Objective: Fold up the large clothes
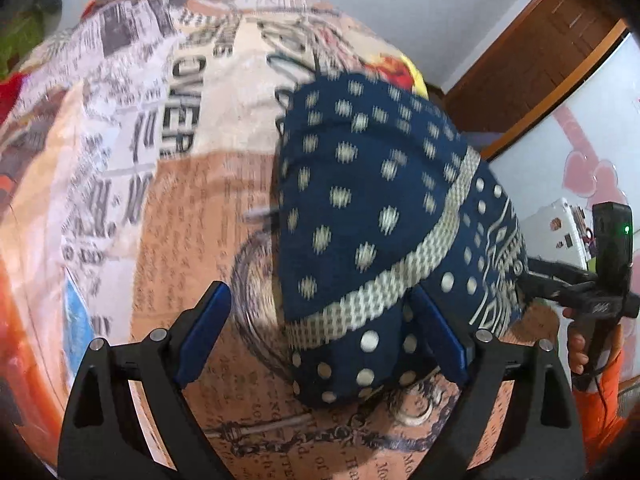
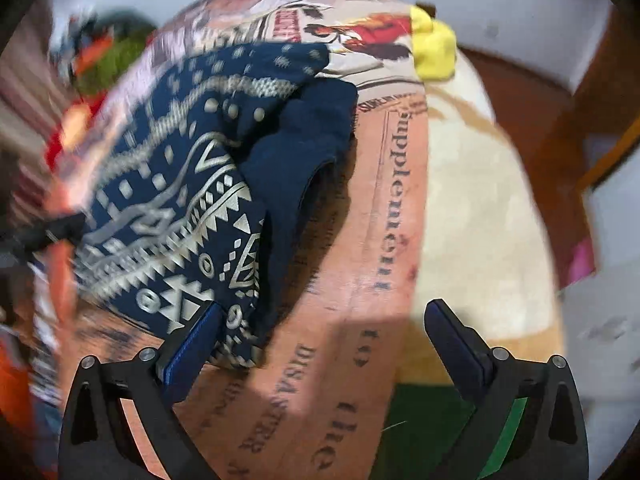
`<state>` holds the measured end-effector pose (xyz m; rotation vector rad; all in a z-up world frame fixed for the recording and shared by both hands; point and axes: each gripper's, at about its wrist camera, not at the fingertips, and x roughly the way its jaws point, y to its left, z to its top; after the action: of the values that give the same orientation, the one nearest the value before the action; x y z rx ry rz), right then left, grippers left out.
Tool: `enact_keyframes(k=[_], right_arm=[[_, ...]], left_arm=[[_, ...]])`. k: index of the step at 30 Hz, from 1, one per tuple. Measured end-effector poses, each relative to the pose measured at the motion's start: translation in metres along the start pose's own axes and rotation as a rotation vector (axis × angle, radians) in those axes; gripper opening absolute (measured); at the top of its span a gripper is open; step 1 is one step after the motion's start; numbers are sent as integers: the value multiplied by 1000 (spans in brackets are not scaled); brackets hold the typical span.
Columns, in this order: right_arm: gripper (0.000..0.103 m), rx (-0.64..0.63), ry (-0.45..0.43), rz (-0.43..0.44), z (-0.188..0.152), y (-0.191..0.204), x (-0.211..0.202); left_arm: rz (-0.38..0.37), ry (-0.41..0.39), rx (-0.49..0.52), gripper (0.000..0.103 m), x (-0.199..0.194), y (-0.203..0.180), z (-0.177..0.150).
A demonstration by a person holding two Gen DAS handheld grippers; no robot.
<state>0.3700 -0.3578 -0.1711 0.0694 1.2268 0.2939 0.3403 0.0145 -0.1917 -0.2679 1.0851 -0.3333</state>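
Both sets of jaws stand spread wide. Left gripper [image 1: 320, 336]: blue pads apart, a low lobe of the navy patterned garment [image 1: 376, 216] lying between them, nothing pinched as far as the view shows. Right gripper [image 2: 324, 344]: also wide apart and holding nothing; its left pad sits at the near hem of the garment [image 2: 188, 200], the right pad over bare cover.

Progress, as a judgement: garment is gathered into a compact, rounded bundle with layers doubled over (dotted panel over a banded edge in the left view, a plain navy flap on the right side in the right view). Several folds look done. Edges are not squared, and the bundle is humped, so flattening and perhaps a last fold seem left. Motion blur limits detail.

Surface: bed cover [image 2: 360, 380] printed like newspaper, peach and cream, garment resting on it.

Farther: yellow soft object [image 2: 434, 50] at the far edge of the bed. Beyond, pale wall and brown wooden door [image 1: 560, 40] at far right.
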Motion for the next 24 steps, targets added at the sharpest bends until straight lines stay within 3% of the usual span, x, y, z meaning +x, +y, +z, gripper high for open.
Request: enact_keyframes(k=[3, 6, 11, 15, 24], right_arm=[[101, 129, -15, 192, 14, -16, -8], [101, 181, -10, 296, 31, -9, -5], [101, 191, 20, 296, 57, -1, 16], [101, 212, 98, 331, 70, 1, 45], [103, 179, 196, 415, 91, 21, 93]], left_arm=[[-22, -14, -19, 92, -3, 0, 16], [-62, 8, -55, 92, 4, 4, 32], [-173, 113, -158, 92, 38, 20, 48], [-276, 167, -233, 92, 58, 31, 56], [-341, 226, -251, 97, 99, 32, 68]])
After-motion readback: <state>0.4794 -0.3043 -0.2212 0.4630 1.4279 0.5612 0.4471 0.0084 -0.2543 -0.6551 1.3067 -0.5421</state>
